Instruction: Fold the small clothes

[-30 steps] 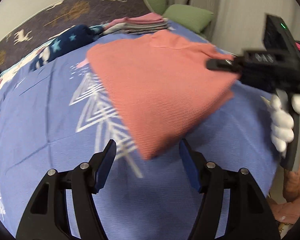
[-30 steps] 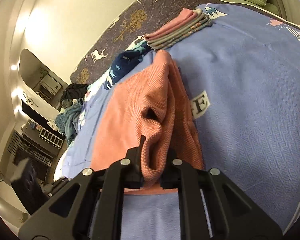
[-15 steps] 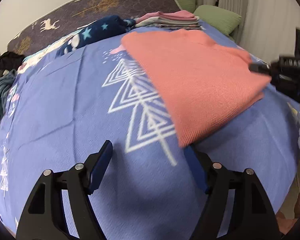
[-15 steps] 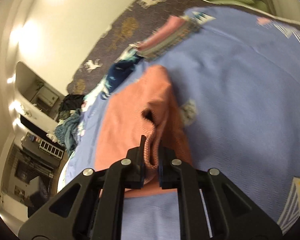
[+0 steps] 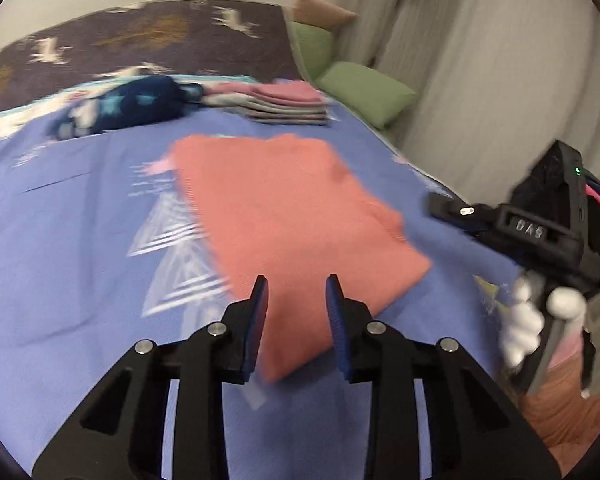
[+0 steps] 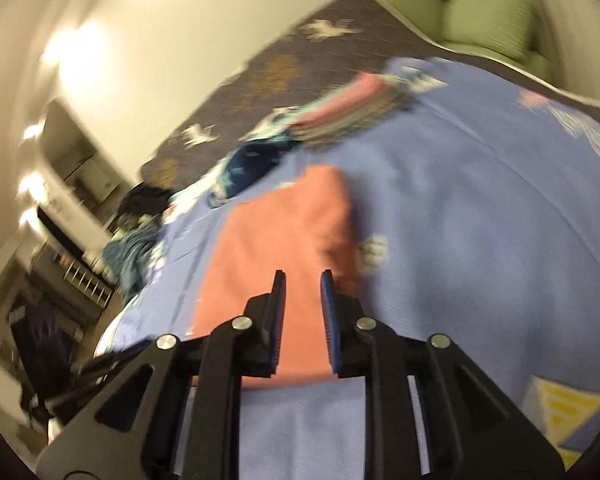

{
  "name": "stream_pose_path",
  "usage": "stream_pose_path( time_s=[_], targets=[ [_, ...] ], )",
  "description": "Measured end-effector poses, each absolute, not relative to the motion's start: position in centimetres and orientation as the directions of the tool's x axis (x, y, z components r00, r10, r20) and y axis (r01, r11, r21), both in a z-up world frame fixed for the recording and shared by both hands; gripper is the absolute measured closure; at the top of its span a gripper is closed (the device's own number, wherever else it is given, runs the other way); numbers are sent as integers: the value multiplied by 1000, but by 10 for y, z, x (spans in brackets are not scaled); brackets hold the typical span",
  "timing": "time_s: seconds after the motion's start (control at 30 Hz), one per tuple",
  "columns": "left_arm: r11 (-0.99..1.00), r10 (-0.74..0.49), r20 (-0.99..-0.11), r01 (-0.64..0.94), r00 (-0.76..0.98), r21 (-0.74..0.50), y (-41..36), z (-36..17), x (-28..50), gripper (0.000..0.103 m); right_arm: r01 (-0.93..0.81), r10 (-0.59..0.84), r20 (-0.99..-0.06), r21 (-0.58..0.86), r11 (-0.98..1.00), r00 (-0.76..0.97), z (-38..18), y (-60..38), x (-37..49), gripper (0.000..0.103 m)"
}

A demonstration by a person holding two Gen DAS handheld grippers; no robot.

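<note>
Bedspread, blue with white triangles, fills both views; folded pink garment lies flat ahead of both jaw pairs. Left gripper and right gripper spread, holding nothing. Stack of folded clothes and green pillows beyond.

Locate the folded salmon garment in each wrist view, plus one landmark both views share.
Left wrist: folded salmon garment lies mid-frame on the blue bedspread, just ahead of the open left tool.
Right wrist: folded salmon garment sits centre-left, beyond the open right tool.
Shared landmark: the stack of folded clothes behind it.
</note>
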State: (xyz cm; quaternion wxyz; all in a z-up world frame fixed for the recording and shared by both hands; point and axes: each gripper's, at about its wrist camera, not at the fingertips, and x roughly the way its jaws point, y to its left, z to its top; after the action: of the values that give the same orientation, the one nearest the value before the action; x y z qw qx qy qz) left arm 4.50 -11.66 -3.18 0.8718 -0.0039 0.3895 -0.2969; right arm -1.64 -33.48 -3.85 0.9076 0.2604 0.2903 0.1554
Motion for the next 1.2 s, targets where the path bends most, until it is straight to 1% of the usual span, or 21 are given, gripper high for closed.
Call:
stream_pose_path(
  time_s=[0.03,0.07,0.1,0.13,0.17,0.2,0.23,0.33,0.37,0.4,0.5,0.6,0.67,0.7,0.73,0.77,0.8,0.87,1.07,1.17,1.2],
  targets=[
    [839,-487,-709,498,509,-218,-125,-43,50,71,-142,444,-462,554,820,768,-43,-329,-9,84],
    [871,-413,-759,463,504,-166,-132,-62,59,72,-99,416,-517,533,840,748,-54,-326,0,85],
    [881,-379,-783,450,493,-143,-136,-77,64,71,-48,378,-570,509,860,730,-63,-325,6,85],
    [877,-396,-755,460,522,-141,-135,-81,59,71,33,304,-650,453,891,696,-82,-326,15,91],
    [873,-398,-744,471,536,-127,-135,-80,53,71,44,300,-656,453,891,693,-93,-329,16,103],
    [871,-393,-746,479,537,-114,-136,-78,51,69,29,323,-629,482,876,708,-95,-333,12,103],
    [867,-392,-750,486,533,-108,-136,-77,50,67,22,321,-637,470,883,701,-91,-333,11,103],
    [863,-397,-758,491,518,-116,-138,-75,50,66,15,268,-664,388,922,698,-84,-324,11,103],
    [862,-405,-755,491,516,-127,-135,-72,50,66,4,263,-663,372,928,701,-80,-321,10,101],
    [859,-419,-749,491,514,-144,-131,-68,51,66,-10,271,-654,373,928,706,-76,-320,9,96],
    [851,-457,-731,487,506,-195,-123,-60,54,66,-82,321,-602,390,917,731,-58,-317,10,95],
    [865,-437,-711,473,550,-166,-124,-48,66,66,-134,330,-573,357,924,750,-38,-309,23,91],
    [872,-432,-704,460,564,-166,-124,-46,74,66,-162,356,-566,364,917,744,-34,-305,39,91],
    [877,-421,-712,454,562,-160,-126,-50,79,66,-163,357,-577,361,918,735,-38,-303,49,91],
    [880,-405,-727,452,554,-147,-128,-57,83,66,-137,332,-609,344,929,720,-45,-303,61,91],
    [881,-396,-738,453,547,-137,-130,-64,86,66,-88,284,-665,313,946,691,-60,-303,74,91],
    [879,-397,-732,459,554,-130,-131,-69,87,65,-70,281,-693,316,946,664,-74,-305,82,92],
    [876,-396,-721,468,568,-112,-132,-69,84,63,-81,326,-663,372,925,674,-81,-312,82,92],
    [868,-398,-723,487,564,-98,-135,-67,82,56,-98,318,-661,348,932,679,-77,-309,80,91],
    [865,-404,-721,491,563,-102,-133,-65,82,56,-108,319,-651,343,933,689,-67,-310,76,87],
    [865,-407,-719,491,564,-105,-133,-63,82,56,-116,321,-639,342,933,699,-63,-311,75,82]
  ],
)
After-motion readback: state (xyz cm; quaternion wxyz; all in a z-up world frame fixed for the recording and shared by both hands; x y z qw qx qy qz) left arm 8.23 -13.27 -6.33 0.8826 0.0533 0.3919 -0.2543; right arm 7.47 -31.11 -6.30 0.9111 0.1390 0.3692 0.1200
